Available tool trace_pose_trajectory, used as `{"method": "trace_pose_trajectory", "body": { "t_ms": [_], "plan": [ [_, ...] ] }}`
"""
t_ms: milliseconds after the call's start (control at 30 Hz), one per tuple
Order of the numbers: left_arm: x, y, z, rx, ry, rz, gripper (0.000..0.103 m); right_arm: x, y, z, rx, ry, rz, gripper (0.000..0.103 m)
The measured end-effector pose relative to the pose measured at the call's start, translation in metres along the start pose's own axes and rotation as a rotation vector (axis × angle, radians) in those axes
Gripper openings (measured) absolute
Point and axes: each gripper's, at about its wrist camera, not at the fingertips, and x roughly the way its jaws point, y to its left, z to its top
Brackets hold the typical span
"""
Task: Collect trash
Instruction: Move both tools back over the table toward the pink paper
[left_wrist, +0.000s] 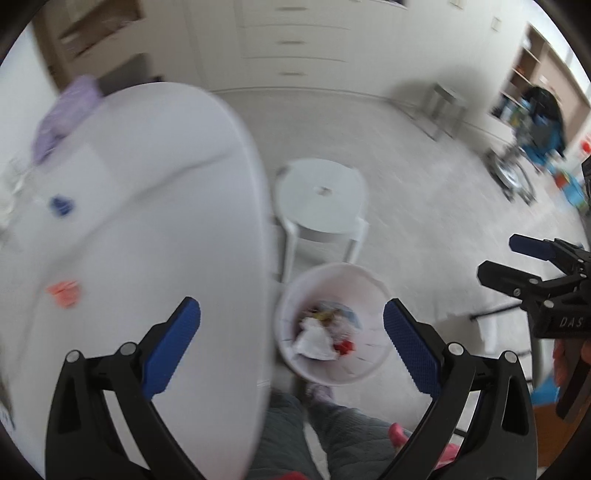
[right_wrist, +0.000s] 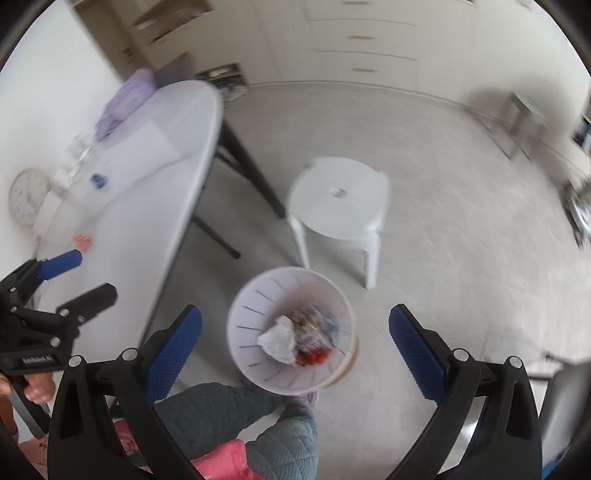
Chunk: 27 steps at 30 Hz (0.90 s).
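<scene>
**Both grippers wide open over the bin, nothing held**

Nearest the cameras, the left gripper (left_wrist: 291, 343) stands with its blue-padded fingers spread as far apart as they go, and nothing lies between them. In its own view it hangs over the edge of the white table (left_wrist: 155, 177) and the waste bin (left_wrist: 293, 291) on the floor. The right gripper (right_wrist: 295, 345) is likewise spread wide and empty, tilted down with the bin between its fingers in the picture, well below them. A hand (right_wrist: 37, 387) grips the left tool's handle at the lower left of the right wrist view.

Below, a person's quilted grey-green trousers (right_wrist: 236, 413) and a slipper show just beside the bin. The bin is white and round, with slits down its wall; inside lie a crumpled white tissue (right_wrist: 279, 341), something red (right_wrist: 312, 358) and other mixed scraps too blurred to name.

On the table, an orange scrap (left_wrist: 64, 291) lies near the left gripper, a blue scrap (left_wrist: 61, 205) farther along, and a lilac packet (left_wrist: 64, 118) at the far end. A round clock (right_wrist: 27, 201) rests by the wall.

Beyond the bin stands a white plastic stool (right_wrist: 338, 201) on pale carpet, with white drawers (left_wrist: 295, 40) behind.
</scene>
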Motion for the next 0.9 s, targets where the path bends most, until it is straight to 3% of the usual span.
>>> {"method": "trace_pose_trajectory", "body": {
  "t_ms": [233, 500, 800, 900],
  "plan": [
    [-0.027, 0.113, -0.020, -0.222, -0.029, 0.144, 0.095, 0.023, 0.099, 0.044, -0.216, -0.003, 0.097, 0.100],
    [-0.001, 0.234, -0.039, -0.438, -0.005, 0.312, 0.095, 0.061, 0.201, 0.076, -0.341, 0.021, 0.185, 0.100],
    [0.061, 0.291, -0.030, -0.529, 0.054, 0.267, 0.095, 0.102, 0.268, 0.089, -0.421, 0.062, 0.185, 0.100],
    [0.077, 0.294, -0.024, -0.513, 0.075, 0.252, 0.086, 0.111, 0.278, 0.089, -0.433, 0.077, 0.188, 0.100]
  ]
}}
